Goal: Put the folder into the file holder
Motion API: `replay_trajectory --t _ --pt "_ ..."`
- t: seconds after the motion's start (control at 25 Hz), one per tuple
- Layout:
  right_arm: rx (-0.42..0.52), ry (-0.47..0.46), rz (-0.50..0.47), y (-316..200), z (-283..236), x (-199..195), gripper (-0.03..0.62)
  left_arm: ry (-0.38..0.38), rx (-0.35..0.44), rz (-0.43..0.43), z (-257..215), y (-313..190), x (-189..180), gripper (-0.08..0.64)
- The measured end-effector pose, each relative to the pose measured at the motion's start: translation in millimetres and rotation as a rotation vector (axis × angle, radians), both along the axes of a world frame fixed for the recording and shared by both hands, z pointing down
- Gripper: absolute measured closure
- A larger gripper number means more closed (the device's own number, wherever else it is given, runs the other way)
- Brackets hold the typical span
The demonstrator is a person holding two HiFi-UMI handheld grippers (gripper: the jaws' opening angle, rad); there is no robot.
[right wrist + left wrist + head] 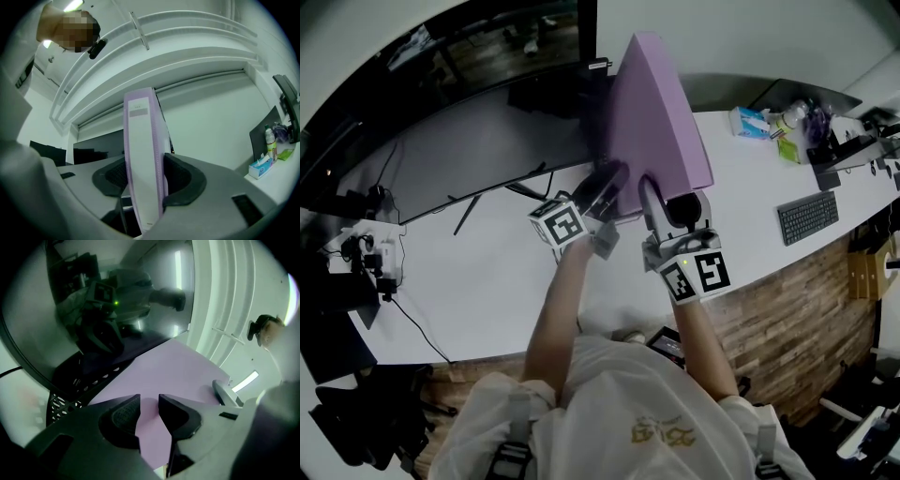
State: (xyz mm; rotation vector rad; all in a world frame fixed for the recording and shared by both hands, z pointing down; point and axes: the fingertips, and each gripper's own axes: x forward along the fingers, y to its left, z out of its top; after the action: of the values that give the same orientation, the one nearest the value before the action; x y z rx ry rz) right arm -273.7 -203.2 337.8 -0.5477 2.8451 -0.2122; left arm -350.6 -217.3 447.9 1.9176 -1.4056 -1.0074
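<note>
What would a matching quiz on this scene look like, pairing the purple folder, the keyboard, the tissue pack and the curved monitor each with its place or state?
Things:
1. purple folder
2. keyboard
3. tissue pack
4. curved monitor

Places or states:
A. at the far side of the desk, right of the folder
B. dark screen, left of the folder
C. held upright by its spine in the right gripper
D. flat on the desk's right part, near the front edge

Pairs: 1-C, 2-D, 3-A, 4-B

Matt plastic folder (656,122), blk perforated-metal file holder (61,403), glossy monitor scrn (108,296), smooth wht desk (487,281), wood-plank front (787,295)
</note>
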Motion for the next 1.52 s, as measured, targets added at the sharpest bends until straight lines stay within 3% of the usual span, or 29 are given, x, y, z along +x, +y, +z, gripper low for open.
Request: replay_trajectory --t 0.44,0.8,1.28,1.52 --pt "-0.026 0.061 -0.016 -9.0 28.7 -11.3 0.376 -0.009 -0.092 0.009 31.0 -5.4 -5.8 0.437" --pt "-0.067 0.136 -0.021 -20.0 62.0 -21.6 0.374 0.037 -0.168 0.042 64.8 -11.5 -8.6 0.450" --pt "-0.055 0.206 -0.019 -21.6 87.4 -28.7 0.370 0.025 -0.226 0.067 89.1 -13.5 -12.7 0.461" --pt "-0.031 0.272 -0.028 -17.4 102.5 -31.9 0.367 0.041 -0.203 0.045 85.0 -14.8 -19.7 0.456"
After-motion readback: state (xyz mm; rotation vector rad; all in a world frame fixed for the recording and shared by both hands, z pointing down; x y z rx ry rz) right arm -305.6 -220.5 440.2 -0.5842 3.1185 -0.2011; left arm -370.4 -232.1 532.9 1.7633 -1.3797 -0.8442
